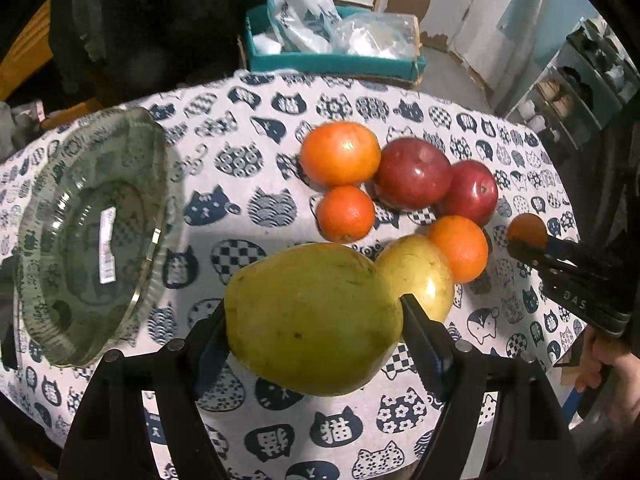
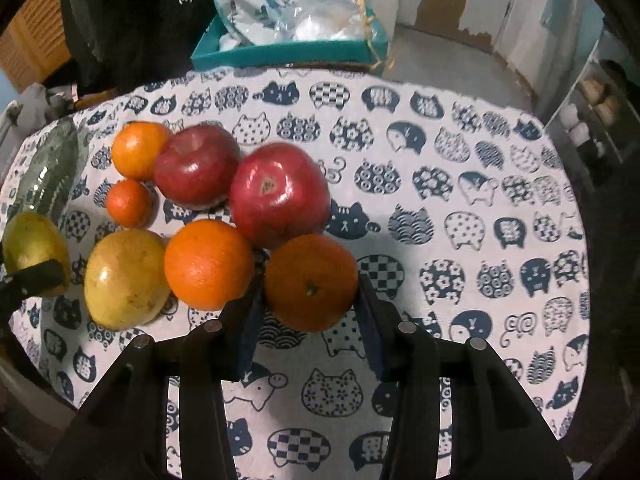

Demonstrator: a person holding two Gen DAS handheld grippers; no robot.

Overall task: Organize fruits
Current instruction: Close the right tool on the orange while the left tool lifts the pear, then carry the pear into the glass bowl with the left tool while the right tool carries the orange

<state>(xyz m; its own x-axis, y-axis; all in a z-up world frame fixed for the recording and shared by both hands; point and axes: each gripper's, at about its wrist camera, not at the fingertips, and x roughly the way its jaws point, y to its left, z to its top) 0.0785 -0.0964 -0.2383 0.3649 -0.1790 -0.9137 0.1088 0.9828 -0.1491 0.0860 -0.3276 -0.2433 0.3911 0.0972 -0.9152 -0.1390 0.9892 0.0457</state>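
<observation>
The table (image 1: 248, 184), under a cat-print cloth, carries one clear glass bowl (image 1: 92, 232) and eight fruits. The bowl sits at the left edge, well apart from the fruit cluster, which lies to its right.

There are two yellow-green fruits. The larger one (image 1: 314, 318) is clamped between the fingers of the left tool (image 1: 316, 312), nearest the bowl. The smaller one (image 2: 126, 278) lies just right of it on the cloth.

There are two red apples (image 2: 280, 194), touching each other at the far side of the cluster from the bowl.

There are four oranges. Two lie on the bowl's side of the apples, a large one (image 1: 340, 154) and a small one (image 1: 346, 214). One (image 2: 208, 264) touches the smaller yellow-green fruit. The last orange (image 2: 311, 282) is gripped by the right tool (image 2: 311, 304), farthest from the bowl.
</observation>
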